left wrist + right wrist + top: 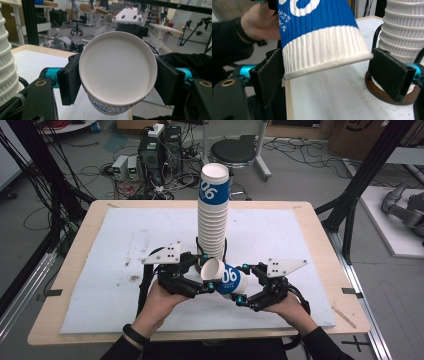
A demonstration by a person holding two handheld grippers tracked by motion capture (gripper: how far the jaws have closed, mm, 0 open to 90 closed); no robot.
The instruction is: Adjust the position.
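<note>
A blue and white paper cup lies on its side, above the white mat, between my two grippers. Its open mouth faces my left gripper, whose pads press on the rim from both sides. The cup's white ribbed base sits between the black pads of my right gripper, which stand wide at its edges without squeezing it. A tall stack of the same cups rises just behind the grippers, topped by a blue cup printed 06.
The stack stands in a dark ring holder on the mat. The wooden table shows around the mat. Black frame posts rise at the right, and cables, boxes and a stool crowd the floor beyond.
</note>
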